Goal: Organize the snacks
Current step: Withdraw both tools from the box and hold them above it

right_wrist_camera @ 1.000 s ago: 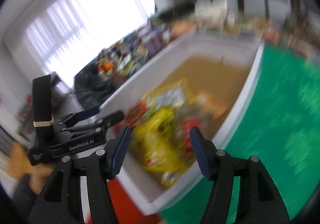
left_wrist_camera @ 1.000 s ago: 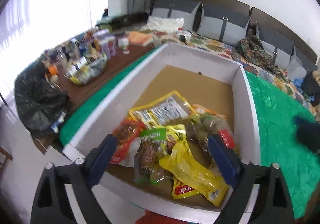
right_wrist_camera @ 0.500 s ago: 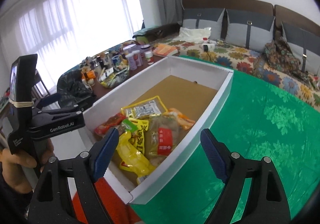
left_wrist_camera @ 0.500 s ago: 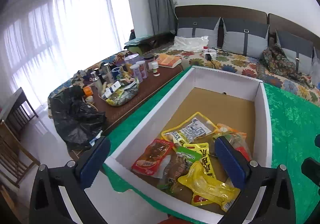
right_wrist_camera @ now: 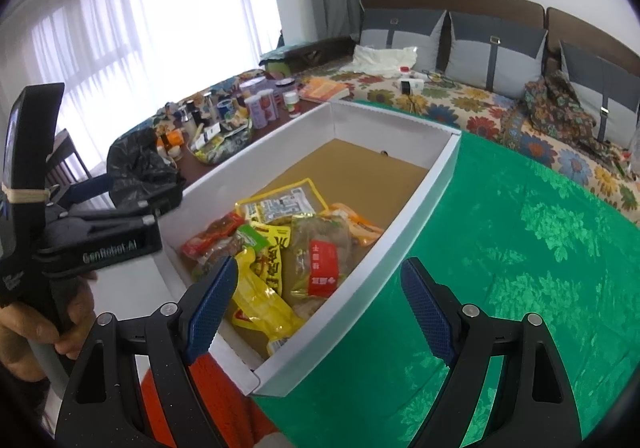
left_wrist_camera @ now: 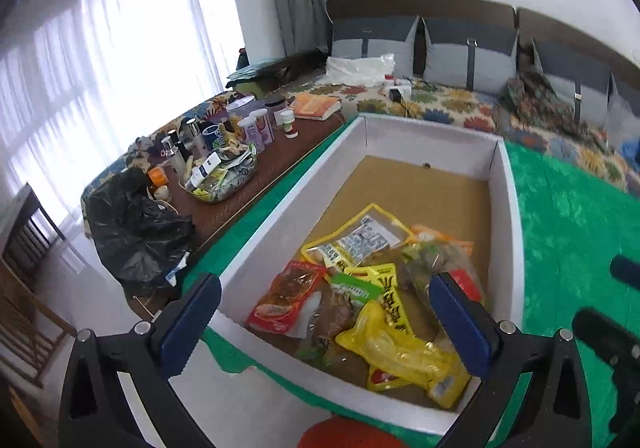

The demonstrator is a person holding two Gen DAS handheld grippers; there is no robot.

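My two claws hang in front of me, both tilted downward over the near end of a white box (left_wrist_camera: 256, 215). My left claw (left_wrist_camera: 324, 322) stands as wide as it goes, nothing between its blue pads; its jaws have just been opening. My right claw (right_wrist_camera: 316, 306) is also spread wide and empty, and it too has just been opening, its left pad over the box and its right pad over the green cloth (right_wrist_camera: 520, 248) beside it. In the right view, a hand (right_wrist_camera: 28, 324) grips the left claw's black handle at the picture's left edge.

Just beyond the pads lies the snack pile (left_wrist_camera: 368, 288), heaped at the near end of the box on its brown floor: a long yellow packet (left_wrist_camera: 400, 348) nearest, a red-orange pouch (left_wrist_camera: 288, 296) to its left, a clear bag with a red label (right_wrist_camera: 320, 260), and a yellow-edged packet (left_wrist_camera: 356, 240) farthest in. They overlap loosely (I judge they were dropped in, not arranged), so sorting seems barely begun. The far half of the box is bare.

Farther left, a brown table (left_wrist_camera: 240, 195) holds bottles, jars and a black plastic bag (left_wrist_camera: 136, 224). Beyond, a flowered sofa (left_wrist_camera: 460, 107) with grey cushions runs along the wall.
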